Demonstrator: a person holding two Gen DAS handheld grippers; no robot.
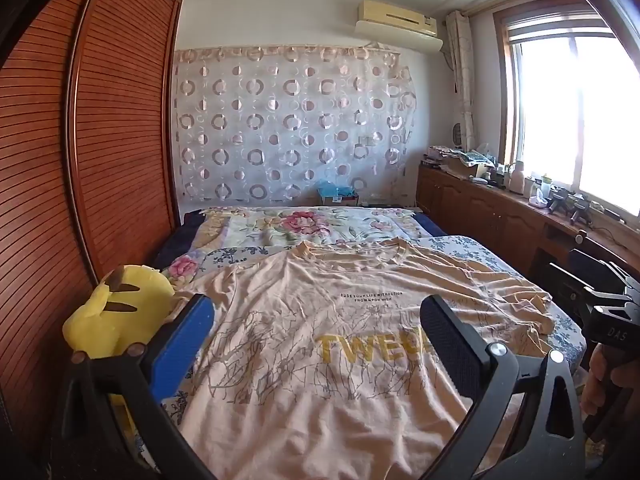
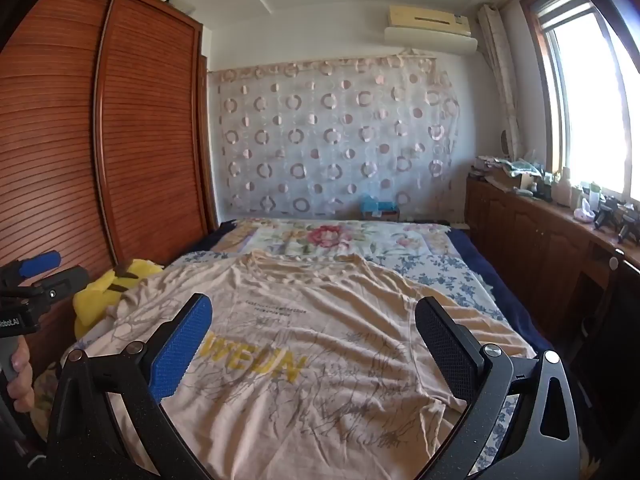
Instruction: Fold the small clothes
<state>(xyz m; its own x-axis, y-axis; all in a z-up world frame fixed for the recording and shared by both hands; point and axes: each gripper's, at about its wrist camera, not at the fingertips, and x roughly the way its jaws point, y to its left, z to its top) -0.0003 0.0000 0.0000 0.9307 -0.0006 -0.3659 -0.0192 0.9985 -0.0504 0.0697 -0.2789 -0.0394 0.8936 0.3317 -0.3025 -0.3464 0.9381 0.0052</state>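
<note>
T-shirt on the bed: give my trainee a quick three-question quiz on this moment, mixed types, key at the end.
1. True or false: the T-shirt lies spread out, print up, collar at the far end.
2. The yellow plush toy lies beside: A) the wardrobe B) the window C) the air conditioner.
3. Fill in: the left gripper and right gripper are both ____, holding nothing.

Key: 1 true; 2 A; 3 open.

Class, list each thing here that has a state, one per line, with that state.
T-shirt: spread flat, print up, unfolded, wrinkled.
Left gripper: open, empty.
Right gripper: open, empty.
Wardrobe doors: shut.
Yellow plush toy: lying beside the shirt.
</note>
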